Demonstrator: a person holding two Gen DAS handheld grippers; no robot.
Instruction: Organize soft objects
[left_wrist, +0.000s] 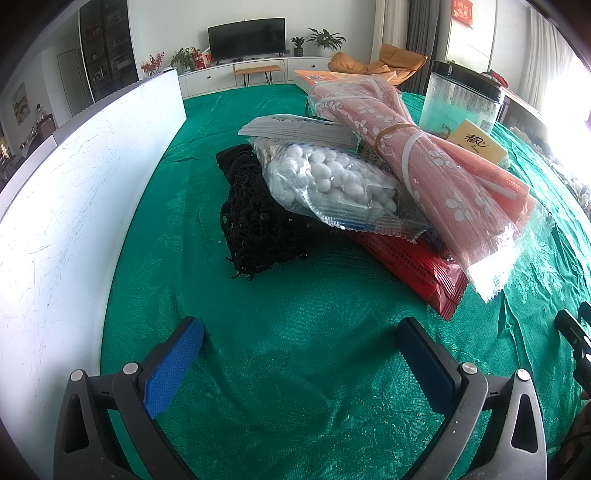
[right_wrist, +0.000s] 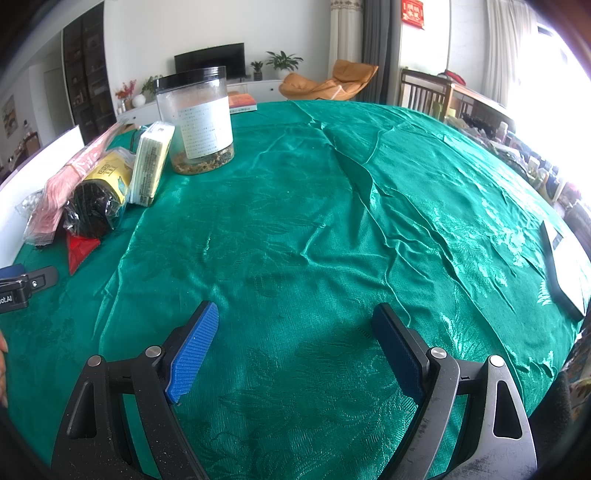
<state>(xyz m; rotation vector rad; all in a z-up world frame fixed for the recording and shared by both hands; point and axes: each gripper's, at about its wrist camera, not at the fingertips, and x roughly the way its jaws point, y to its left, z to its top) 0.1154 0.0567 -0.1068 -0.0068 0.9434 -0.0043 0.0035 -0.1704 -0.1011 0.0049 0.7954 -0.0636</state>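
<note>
Blue ribbed pads of the left tool (left_wrist: 299, 349) stand wide apart over bare green tablecloth (left_wrist: 295, 369), holding nothing. Just beyond them sits the heap of soft things on the table. Nearest is a black crocheted fabric piece (left_wrist: 258, 225), crumpled, lying on the cloth. Resting on it is a clear bag of white balls (left_wrist: 332, 184), its long axis running from the far left toward the near right, sealed end toward the camera. Under that bag a red packet (left_wrist: 417, 269) lies flat, its crimped corner pointing to the near right. Across the top lies a pink floral roll in clear wrap (left_wrist: 436, 166), bound by a rubber band, long axis slanting from the far centre down to the near right, its transparent sealed end overhanging the red packet. A white flat packet (left_wrist: 299, 129) lies behind the bag of balls. A yellow tissue pack (left_wrist: 478, 146) sits just beside the roll, and behind it stands a clear jar with a black lid (left_wrist: 461, 99). A white board (left_wrist: 74, 184) stands upright along the left edge.

In the right wrist view, the right tool (right_wrist: 295, 343) is likewise spread open and empty above the wrinkled cloth, well apart from the heap at far left. The jar (right_wrist: 199, 122) there stands upright and shows a white label and a shallow layer of brownish dried matter at its bottom.
</note>
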